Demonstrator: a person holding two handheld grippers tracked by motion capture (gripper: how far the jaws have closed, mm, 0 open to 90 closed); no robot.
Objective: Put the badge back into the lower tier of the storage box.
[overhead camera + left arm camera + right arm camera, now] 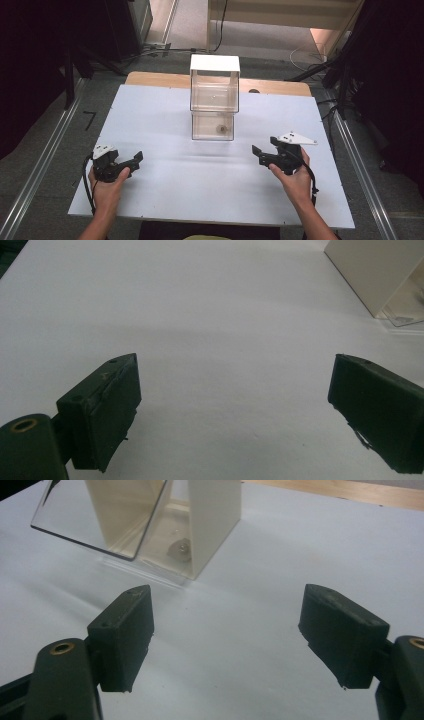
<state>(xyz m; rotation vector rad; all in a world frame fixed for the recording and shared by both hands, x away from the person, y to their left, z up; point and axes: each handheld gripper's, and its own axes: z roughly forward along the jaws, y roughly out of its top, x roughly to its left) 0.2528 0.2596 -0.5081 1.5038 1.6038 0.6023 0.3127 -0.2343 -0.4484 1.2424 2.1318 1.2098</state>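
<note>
Clear acrylic box (214,97) with a white top is standing mid-bench, well apart from both tools, with a small round object (220,129) (too small to identify) sitting in its lower compartment. Left tool (131,161) and right tool (261,154) are hovering with jaws spread, gripping nothing; judging by that, handling is yet to begin.

left gripper (134,159): table, held | right gripper (257,153): held | clear box (214,97): between, well beyond
</note>
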